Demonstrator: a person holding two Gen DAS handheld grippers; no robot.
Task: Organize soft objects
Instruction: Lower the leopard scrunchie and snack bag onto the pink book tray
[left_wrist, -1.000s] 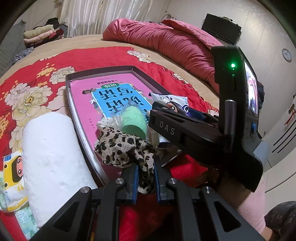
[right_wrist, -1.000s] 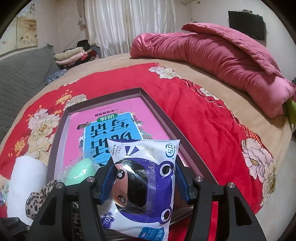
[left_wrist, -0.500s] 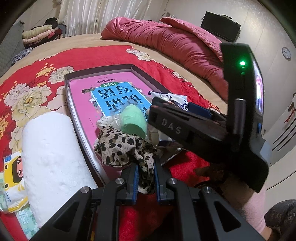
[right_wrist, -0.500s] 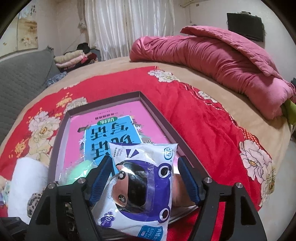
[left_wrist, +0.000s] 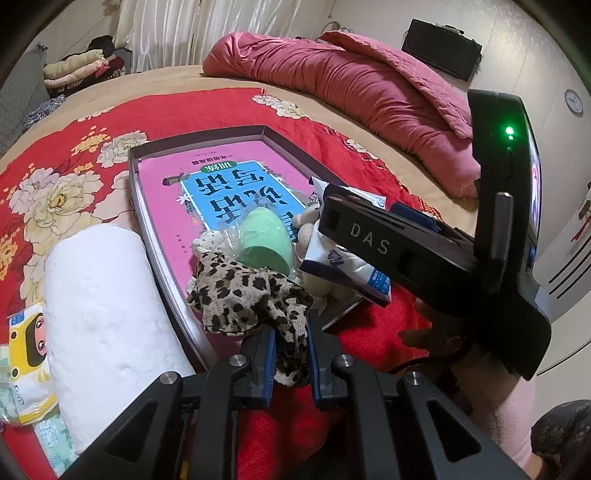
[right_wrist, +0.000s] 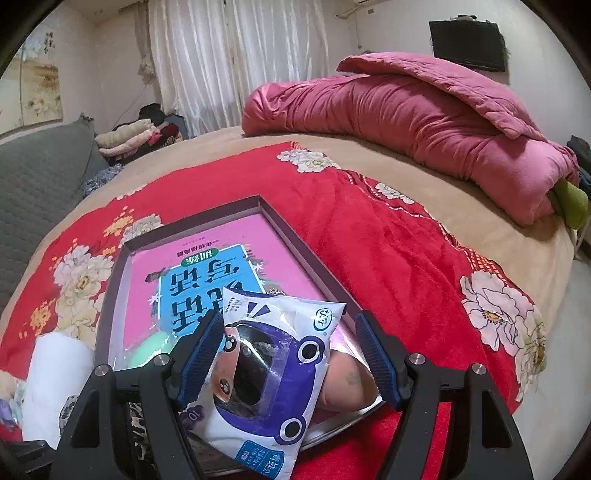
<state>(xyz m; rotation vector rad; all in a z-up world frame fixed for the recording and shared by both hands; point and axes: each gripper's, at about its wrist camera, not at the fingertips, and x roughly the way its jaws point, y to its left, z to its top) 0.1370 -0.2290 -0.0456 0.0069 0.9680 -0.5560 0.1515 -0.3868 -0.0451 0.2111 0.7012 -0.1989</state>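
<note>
A grey tray (left_wrist: 135, 192) with a pink book inside lies on the red floral bedspread. My left gripper (left_wrist: 290, 347) is shut on a leopard-print cloth (left_wrist: 243, 291) that lies over the tray's near edge. A green sponge in clear wrap (left_wrist: 264, 240) and a small plush toy (left_wrist: 306, 229) lie in the tray. My right gripper (right_wrist: 291, 354) is open, its fingers standing apart from a blue-and-white tissue pack (right_wrist: 266, 373) that lies at the tray's near right; the pack also shows in the left wrist view (left_wrist: 343, 266).
A white paper roll (left_wrist: 99, 306) lies left of the tray, with a yellow tissue pack (left_wrist: 26, 350) beside it. A folded pink quilt (right_wrist: 424, 110) lies at the back of the bed. The bed's edge drops off at the right.
My right gripper has opened wide and let go of the tissue pack, which now rests on the tray. My left gripper stays shut on the leopard cloth.
</note>
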